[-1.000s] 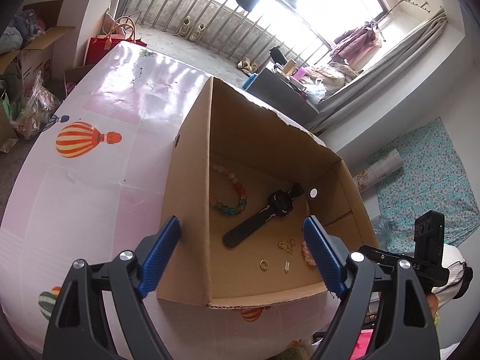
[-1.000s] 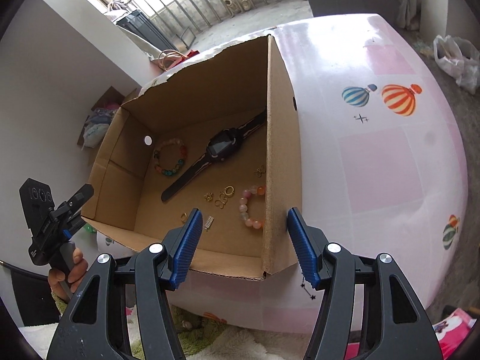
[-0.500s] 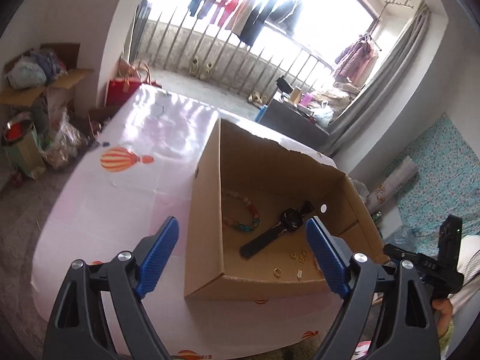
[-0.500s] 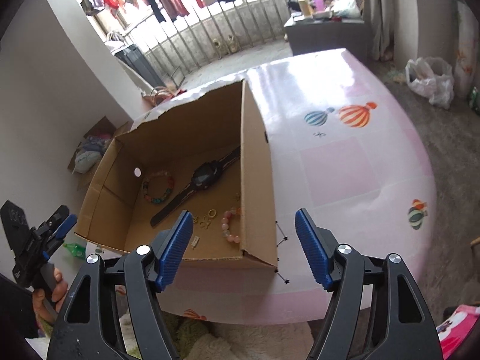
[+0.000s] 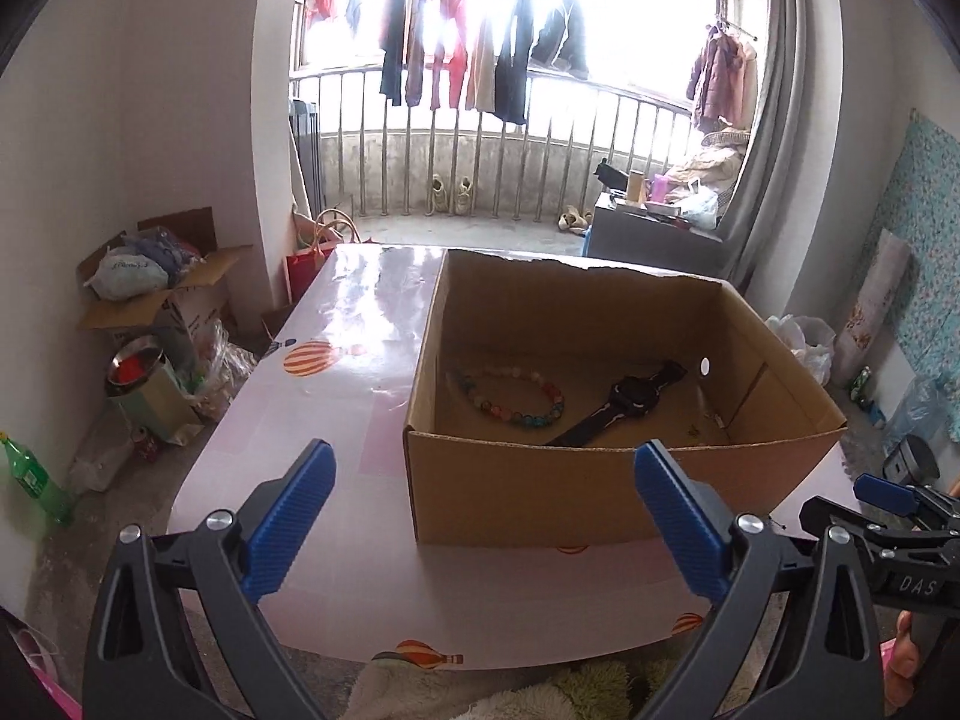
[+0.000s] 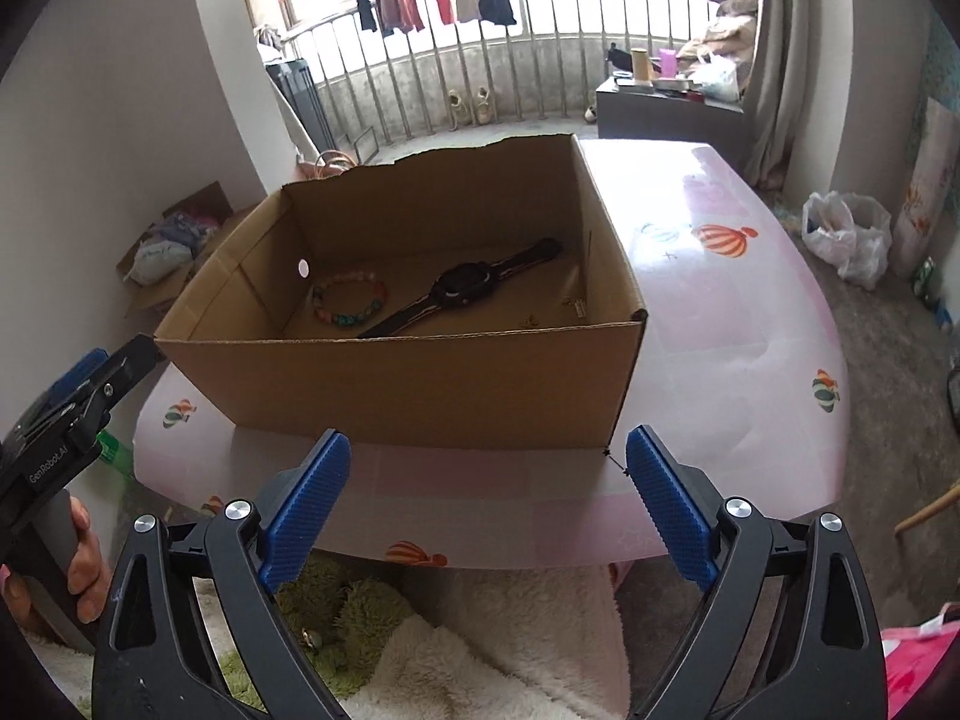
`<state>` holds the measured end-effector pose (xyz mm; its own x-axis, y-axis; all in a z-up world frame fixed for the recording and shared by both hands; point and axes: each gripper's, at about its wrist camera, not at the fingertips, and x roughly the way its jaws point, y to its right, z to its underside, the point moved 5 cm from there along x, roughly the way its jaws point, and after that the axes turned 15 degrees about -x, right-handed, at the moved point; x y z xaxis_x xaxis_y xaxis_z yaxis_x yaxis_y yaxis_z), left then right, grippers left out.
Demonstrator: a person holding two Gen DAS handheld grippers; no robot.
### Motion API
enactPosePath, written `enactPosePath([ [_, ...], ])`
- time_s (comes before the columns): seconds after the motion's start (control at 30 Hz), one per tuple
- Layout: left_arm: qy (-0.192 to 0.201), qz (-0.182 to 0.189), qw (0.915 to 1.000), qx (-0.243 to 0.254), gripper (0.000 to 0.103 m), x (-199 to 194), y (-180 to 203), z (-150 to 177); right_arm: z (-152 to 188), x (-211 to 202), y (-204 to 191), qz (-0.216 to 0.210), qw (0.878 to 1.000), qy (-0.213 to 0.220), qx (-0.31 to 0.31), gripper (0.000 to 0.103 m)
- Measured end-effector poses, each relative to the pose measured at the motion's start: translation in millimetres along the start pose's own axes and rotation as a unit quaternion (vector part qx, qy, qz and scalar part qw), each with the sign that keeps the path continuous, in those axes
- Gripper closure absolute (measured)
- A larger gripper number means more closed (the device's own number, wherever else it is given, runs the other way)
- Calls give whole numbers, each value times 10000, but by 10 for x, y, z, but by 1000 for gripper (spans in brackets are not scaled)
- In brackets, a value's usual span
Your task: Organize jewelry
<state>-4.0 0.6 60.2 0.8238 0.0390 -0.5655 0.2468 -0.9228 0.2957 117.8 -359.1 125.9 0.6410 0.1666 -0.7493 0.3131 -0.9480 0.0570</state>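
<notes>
box point(image 5: 522, 495): brown cardboard, open-topped | bracelet point(image 5: 513, 396): multicoloured beads | watch point(image 5: 624, 408): black

The cardboard box point(image 5: 528, 492) is matt brown corrugated board, its back rim torn ragged. The counter point(image 5: 336, 420) wears a glossy pink plastic sheet printed with balloons, shining where window light falls. Inside the box, the bead bracelet point(image 5: 513, 399) has smooth, polished beads, and the watch point(image 5: 624, 405) looks like matt black plastic or rubber. The left hand-held gripper point(image 5: 483, 516) and the right hand-held gripper point(image 6: 489, 498) have black plastic arms with shiny metal bolts and blue pads point(image 6: 669, 504) of ribbed, textured rubber. Below the counter lies fluffy cream and green cloth point(image 6: 480, 642). The balcony railing point(image 5: 540, 144) is dull metal.
</notes>
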Motion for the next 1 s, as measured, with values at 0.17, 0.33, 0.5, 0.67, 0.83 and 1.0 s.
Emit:
enactPosePath([
  [0.17, -103, -307, 9991, 266, 5, 62, 97, 100, 6, -29, -137, 182, 9998, -18, -122, 10],
  [0.33, -660, -449, 9961, 371, 5, 249, 173, 253, -19, 19, -143, 260, 9996, -50, -30, 9],
  [0.5, -1230, -452, 9913, 124, 5, 388, 136, 378, 18, 115, -142, 243, 9993, -245, 131, 9],
  [0.67, -1544, -614, 9861, 63, 5, 466, 88, 471, 41, 181, -133, 321, 9986, -386, 163, 9],
  [0.83, -1640, -658, 9841, 156, 5, 468, 111, 494, 47, 217, -143, 317, 9983, -468, 119, 9],
  [1.0, -1699, -656, 9832, 162, 5, 481, 114, 508, 59, 216, -146, 309, 9982, -500, 99, 9],
])
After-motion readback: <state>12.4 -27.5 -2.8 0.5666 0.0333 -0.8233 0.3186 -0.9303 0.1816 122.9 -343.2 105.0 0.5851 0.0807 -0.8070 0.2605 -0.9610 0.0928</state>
